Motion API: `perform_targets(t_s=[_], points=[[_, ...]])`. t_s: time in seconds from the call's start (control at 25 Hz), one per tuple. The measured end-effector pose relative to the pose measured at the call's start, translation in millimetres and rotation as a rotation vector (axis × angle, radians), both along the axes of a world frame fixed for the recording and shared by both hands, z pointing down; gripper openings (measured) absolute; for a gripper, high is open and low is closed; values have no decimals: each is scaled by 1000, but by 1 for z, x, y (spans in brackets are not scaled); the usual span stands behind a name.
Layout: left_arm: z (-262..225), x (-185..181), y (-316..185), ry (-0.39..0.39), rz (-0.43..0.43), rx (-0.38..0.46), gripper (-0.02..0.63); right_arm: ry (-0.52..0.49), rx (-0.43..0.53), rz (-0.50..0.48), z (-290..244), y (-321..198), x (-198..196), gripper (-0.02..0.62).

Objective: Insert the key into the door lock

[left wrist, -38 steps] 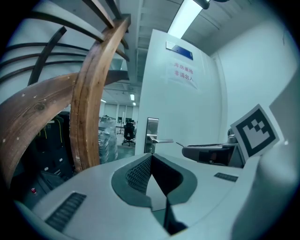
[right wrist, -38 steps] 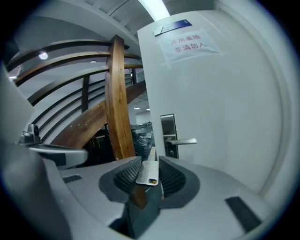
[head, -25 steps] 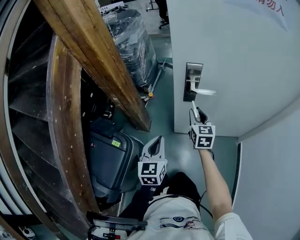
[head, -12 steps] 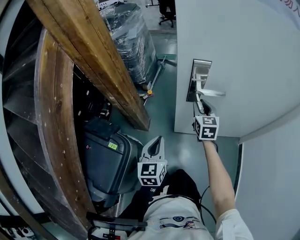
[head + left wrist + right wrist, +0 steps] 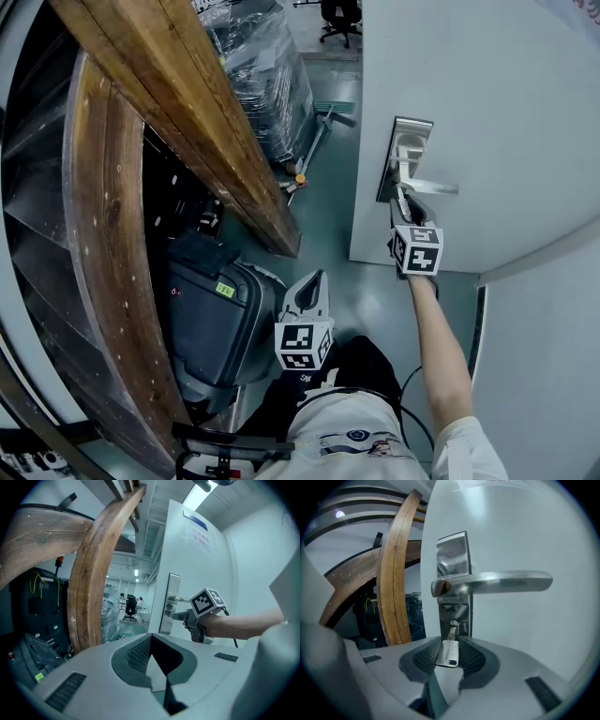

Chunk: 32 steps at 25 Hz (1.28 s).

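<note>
A white door (image 5: 506,112) carries a steel lock plate (image 5: 405,155) with a lever handle (image 5: 431,186). My right gripper (image 5: 405,211) is raised just under the handle, shut on a flat silver key (image 5: 447,652). The key's blade points at the keyhole (image 5: 453,624), and its tip is at or just inside the slot. My left gripper (image 5: 309,291) hangs low in front of the person's body, far from the door. Its jaws (image 5: 154,656) stand apart with nothing between them. The left gripper view also shows the right gripper (image 5: 185,616) at the lock.
A heavy curved wooden frame (image 5: 112,234) and a slanted wooden beam (image 5: 197,112) fill the left side. A dark case (image 5: 211,319) sits on the floor beneath them. A plastic-wrapped pallet (image 5: 267,75) and a broom (image 5: 319,141) stand beyond. A white wall (image 5: 544,356) borders the right.
My right gripper has moved forward and up to the lock plate, bringing the key's tip to the keyhole. The left gripper has stayed low by the body.
</note>
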State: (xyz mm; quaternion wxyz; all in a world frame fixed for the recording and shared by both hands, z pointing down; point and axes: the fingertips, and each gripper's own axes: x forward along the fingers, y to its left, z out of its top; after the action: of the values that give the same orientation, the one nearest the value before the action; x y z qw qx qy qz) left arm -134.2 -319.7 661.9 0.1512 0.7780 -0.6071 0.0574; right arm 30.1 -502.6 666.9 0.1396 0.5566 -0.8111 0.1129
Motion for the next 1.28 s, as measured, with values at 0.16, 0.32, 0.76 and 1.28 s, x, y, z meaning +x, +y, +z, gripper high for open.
perform_targets(t_s=[0.16,0.32,0.76,1.28], points=[[-1,0,-2,3,-3,-5,2,-48,-37,84,-1,-2,-1,120],[-3,-4,-4,5,-10,-3,2,-66,-24,190,-6,-8,-5,120],[4,-16,-1,-5,-35,-35,2,-23,78,156,-8,-25,-11,121],[-156,34,3,22,86,45,2,-105,171,-4,-181,181,1,8]])
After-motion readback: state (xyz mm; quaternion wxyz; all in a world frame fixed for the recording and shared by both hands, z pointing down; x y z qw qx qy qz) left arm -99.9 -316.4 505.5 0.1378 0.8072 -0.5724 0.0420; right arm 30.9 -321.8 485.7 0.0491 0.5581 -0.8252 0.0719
